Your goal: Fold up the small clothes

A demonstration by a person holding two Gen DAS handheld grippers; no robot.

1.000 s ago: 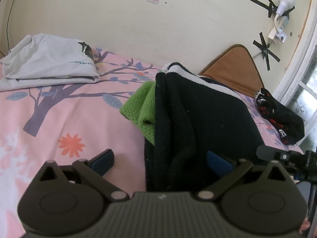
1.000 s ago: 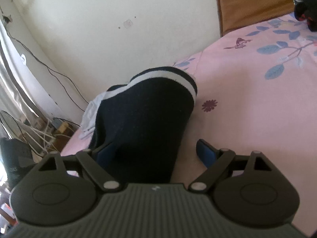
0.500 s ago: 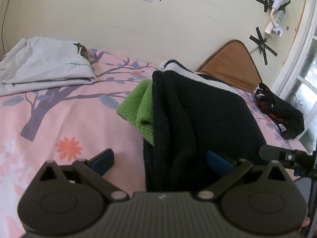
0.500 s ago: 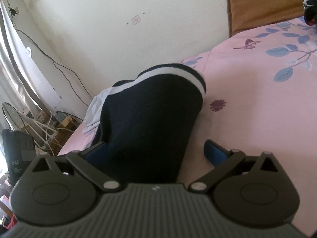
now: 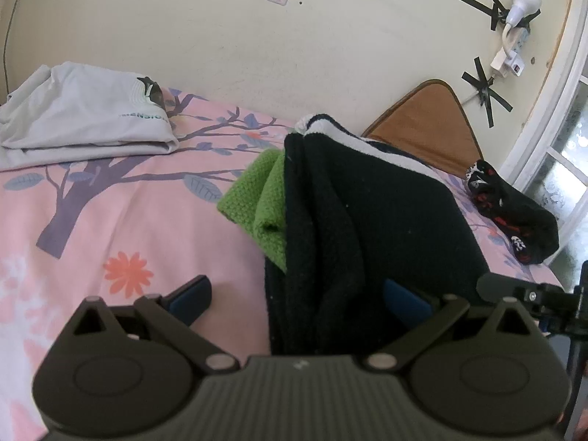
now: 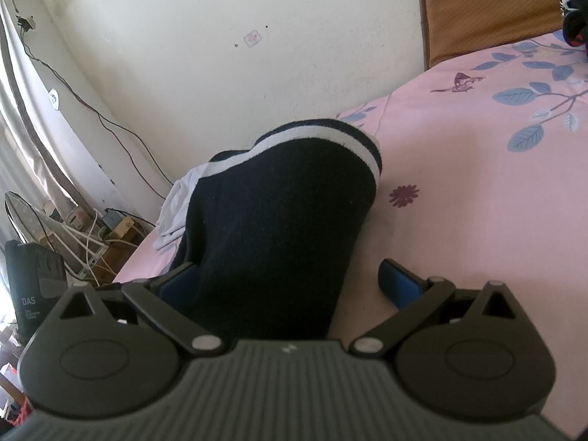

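Observation:
A dark navy garment with a white stripe (image 5: pixel 367 220) lies folded on the pink floral bed sheet (image 5: pixel 110 220), partly over a green knitted piece (image 5: pixel 257 202). My left gripper (image 5: pixel 297 296) is open at the garment's near end; its right finger is against the dark cloth and its left finger is over bare sheet. In the right wrist view the same navy garment (image 6: pixel 279 213) runs away from my right gripper (image 6: pixel 290 281). That gripper stands wide open, with the cloth between its fingers close to the left pad and clear of the right one.
A folded white shirt (image 5: pixel 84 117) lies at the back left by the wall. A black garment with red and white print (image 5: pixel 514 217) sits at the right near a brown cushion (image 5: pixel 422 125). Cables and a fan (image 6: pixel 73 235) stand on the floor beside the bed.
The right gripper's fingers have spread wider around the navy garment, and its view has shifted slightly. The left gripper and the clothes have stayed where they were.

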